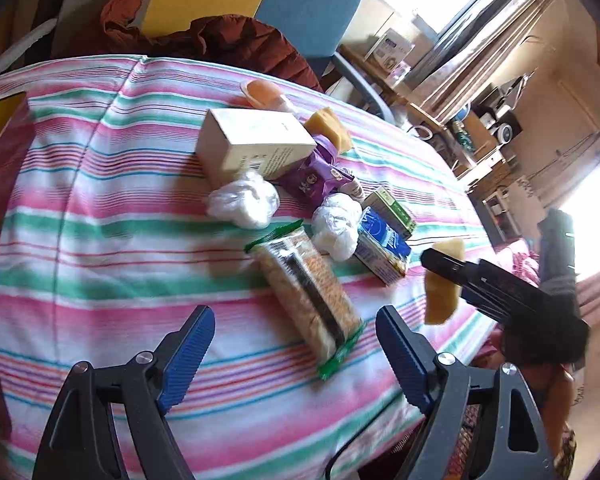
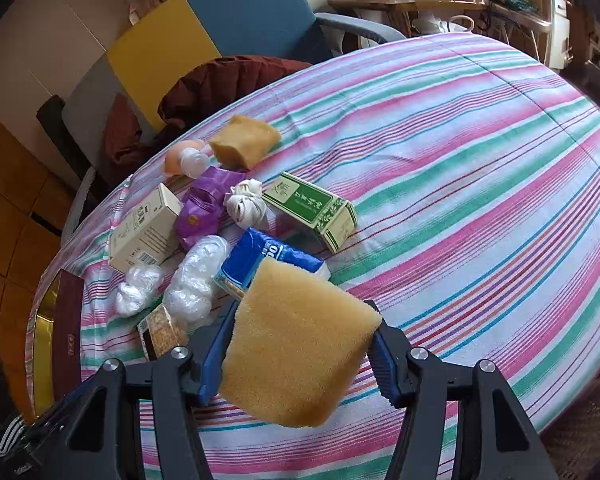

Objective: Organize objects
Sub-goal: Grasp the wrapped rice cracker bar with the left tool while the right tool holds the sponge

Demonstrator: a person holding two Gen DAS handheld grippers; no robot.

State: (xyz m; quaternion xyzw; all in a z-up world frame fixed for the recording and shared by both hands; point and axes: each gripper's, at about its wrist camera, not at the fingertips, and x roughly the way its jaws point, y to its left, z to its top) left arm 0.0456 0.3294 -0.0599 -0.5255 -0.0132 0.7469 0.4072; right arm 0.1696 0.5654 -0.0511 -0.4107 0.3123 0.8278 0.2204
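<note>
**Sponge gripped on the right, left jaws wide and empty**

Much of my view is blocked. In the right wrist view the yellow sponge (image 2: 296, 356) covers the middle, hiding part of the blue tissue pack (image 2: 268, 262) and most of the cracker packet (image 2: 162, 326). A dark red box with a gold edge (image 2: 66, 332) is cut off at 9 o'clock; I cannot read what it is. The print on the cream carton (image 2: 144, 228) and the green box (image 2: 312, 210) is too small to make out.

My right hand-held gripper (image 2: 300, 352) has its blue pads pressed on both sides of the sponge, which hangs above the striped bed cover (image 2: 480, 160). In the left wrist view that sponge shows at 3 o'clock, clear of the cover.

My left hand-held gripper (image 1: 296, 344) stands fully spread with nothing between its jaws; the near end of the cracker packet (image 1: 308, 292) lies just ahead, at 12 o'clock.

Further out the pile sits together: two crumpled plastic bags (image 1: 244, 200), a purple snack pouch (image 1: 316, 176), a second sponge (image 1: 328, 128) and an orange cup (image 1: 262, 92) at the far end.
</note>
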